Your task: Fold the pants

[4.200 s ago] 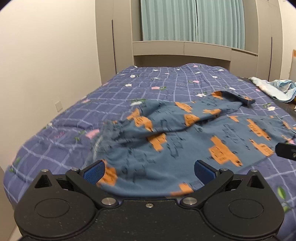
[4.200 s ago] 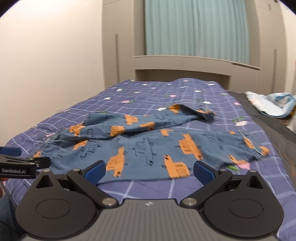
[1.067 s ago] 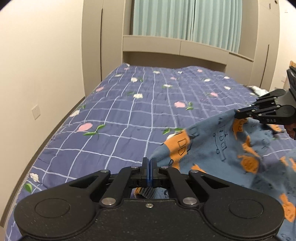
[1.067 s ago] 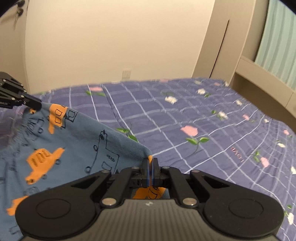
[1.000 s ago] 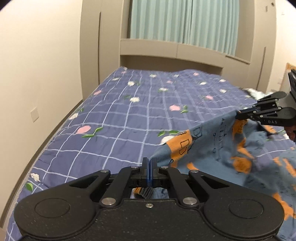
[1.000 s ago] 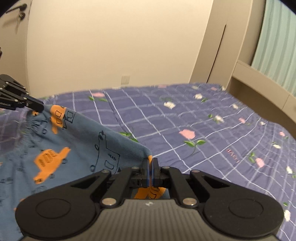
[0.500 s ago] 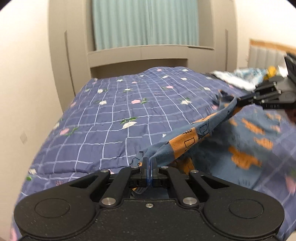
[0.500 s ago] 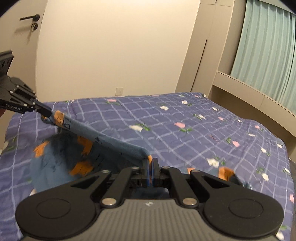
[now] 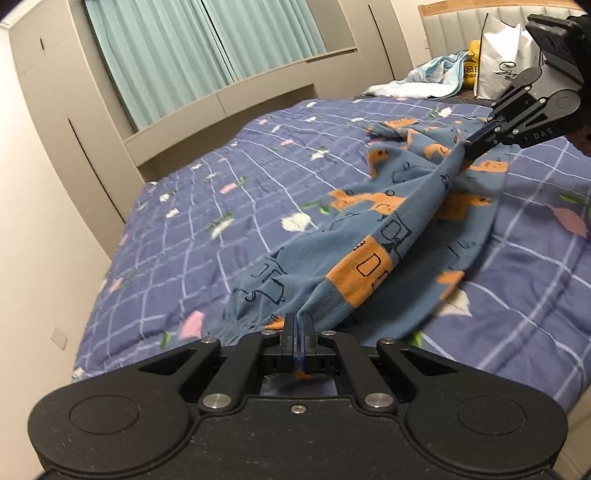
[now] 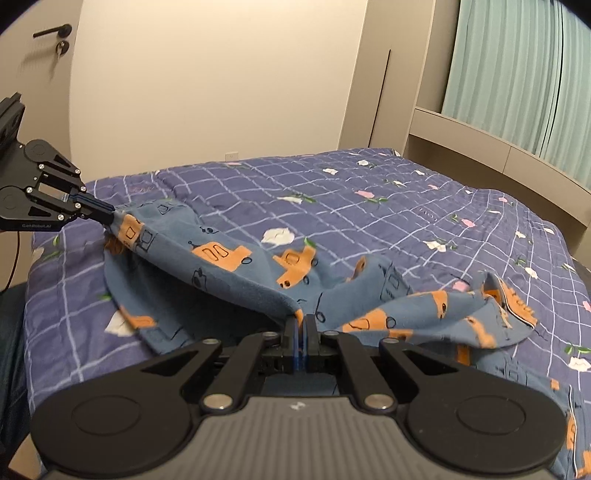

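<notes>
Pants (image 9: 373, 258): blue with orange vehicle prints, stretched between both grippers above the bed (image 9: 221, 206), the rest draped on the quilt.
Left gripper (image 9: 298, 332): jaws closed on a pants edge.
Right gripper (image 10: 300, 332): jaws clamped on another edge (fabric ridge taut between the two).
Left view only: white shopping bag (image 9: 506, 48) and crumpled light cloth (image 9: 424, 81) at the far side.
Right view only: door handle (image 10: 51, 31), wall socket (image 10: 232, 155).

A home bedroom: a bed (image 9: 221, 229) under a floral quilt (purple checks), teal curtains (image 9: 192, 51), built-in wardrobes (image 9: 74, 122).
</notes>
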A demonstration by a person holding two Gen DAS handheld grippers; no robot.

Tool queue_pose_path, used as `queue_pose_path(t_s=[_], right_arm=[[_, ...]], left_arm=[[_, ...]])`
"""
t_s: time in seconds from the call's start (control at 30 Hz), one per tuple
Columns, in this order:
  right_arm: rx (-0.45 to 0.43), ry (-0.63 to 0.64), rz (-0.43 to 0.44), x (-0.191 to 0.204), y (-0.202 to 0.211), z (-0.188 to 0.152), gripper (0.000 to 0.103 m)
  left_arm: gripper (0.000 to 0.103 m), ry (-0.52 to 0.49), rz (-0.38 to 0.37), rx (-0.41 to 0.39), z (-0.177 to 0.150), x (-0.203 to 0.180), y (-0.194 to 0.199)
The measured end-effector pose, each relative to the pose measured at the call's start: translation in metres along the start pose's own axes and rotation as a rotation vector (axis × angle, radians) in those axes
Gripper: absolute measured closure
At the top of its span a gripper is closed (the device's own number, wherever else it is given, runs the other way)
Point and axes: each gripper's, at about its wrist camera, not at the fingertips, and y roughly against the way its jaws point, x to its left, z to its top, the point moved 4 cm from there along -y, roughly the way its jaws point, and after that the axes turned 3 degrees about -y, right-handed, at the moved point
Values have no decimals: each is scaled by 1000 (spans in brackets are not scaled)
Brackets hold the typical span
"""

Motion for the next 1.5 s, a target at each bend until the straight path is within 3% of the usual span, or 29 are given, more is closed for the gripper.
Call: queue_pose_path(t_s=[0.37,0.43,0.5,0.57,0.6,0.63,0.7,0.77,0.8,0.87,0.9,1.1,1.3,1.5], right_arm=[[62,73,-27,17,-2,-25,101],[68,77,-35,19,-4,-29,100],[68,66,-38,18,-5,-31,97],[64,51,-44,16,-3,-32,90],[59,43,-44,15,-1,-33,89],[53,34,-45,14,1,-34,80],[42,16,-60,11,5,-35,58],[24,-19,-77,7,12,-33,33],[18,-36,-83,5,15,-32,26],[1,-76,-118,0,23,-30,3],[-5,-88,-135,-3,26,-30,1],[48,-200,-239,-29,36,-25,0],[70,-310,-281,-61,46,-29,0],[79,-371,-296,-92,46,-35,0]], left_arm=[[102,21,-48,54,-15,-12,-9],[98,48,-52,62,-17,-11,-10],[89,79,-59,73,-18,-10,-10],[86,110,-58,72,-17,-11,-8],[79,126,-57,69,-16,-12,-6],[73,147,-58,69,-15,-13,-4],[41,184,-60,63,-10,-15,0],[23,222,-47,43,-4,-20,7],[16,243,-38,23,1,-23,9],[5,275,-37,-3,11,-28,11],[1,289,-34,-12,16,-31,10],[1,366,-35,-49,50,-51,-8],[1,419,-57,-51,88,-73,-39],[1,386,-132,-39,123,-100,-74]])
